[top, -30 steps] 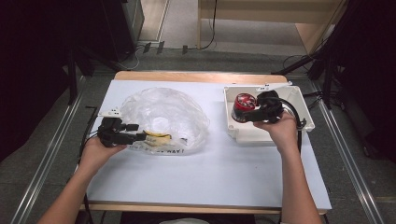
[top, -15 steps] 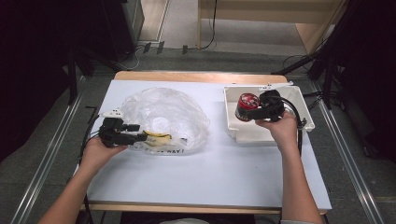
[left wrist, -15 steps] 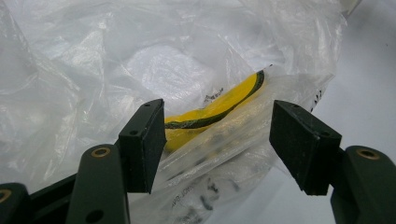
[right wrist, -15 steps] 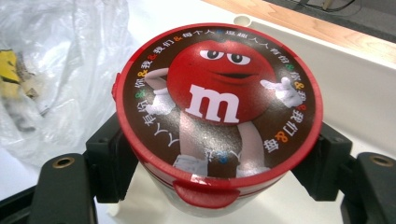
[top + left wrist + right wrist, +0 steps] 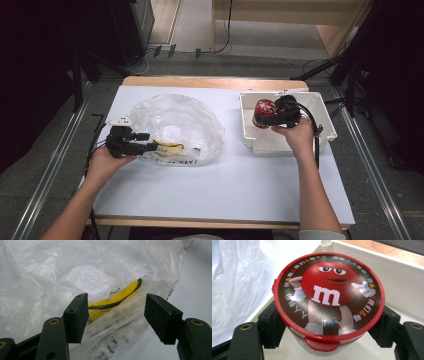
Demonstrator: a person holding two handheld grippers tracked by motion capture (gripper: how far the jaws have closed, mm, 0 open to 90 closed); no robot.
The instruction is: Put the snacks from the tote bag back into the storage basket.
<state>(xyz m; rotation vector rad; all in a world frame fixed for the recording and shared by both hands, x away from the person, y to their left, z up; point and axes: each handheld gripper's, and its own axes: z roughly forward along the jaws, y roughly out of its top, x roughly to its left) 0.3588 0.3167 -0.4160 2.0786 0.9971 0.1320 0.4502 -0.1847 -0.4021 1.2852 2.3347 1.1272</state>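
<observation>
A clear plastic bag (image 5: 172, 125) lies crumpled on the white table at the left, with a yellow item (image 5: 168, 146) inside near its front edge. My left gripper (image 5: 150, 147) rests at the bag's left edge, jaws open around the film and the yellow item (image 5: 117, 300). A red-lidded candy cup (image 5: 263, 113) sits upright in the white bin (image 5: 320, 107) at the right. My right gripper (image 5: 272, 117) is shut on the cup (image 5: 329, 295), one jaw on each side under the lid.
The white table cover (image 5: 225, 190) spreads wide in front of the bag and bin. A wooden table edge (image 5: 210, 81) runs along the back. Metal rails (image 5: 45, 175) flank both sides, and cables lie on the floor behind.
The right gripper has shifted the candy cup slightly up and back inside the bin. The left gripper stays at the bag's edge.
</observation>
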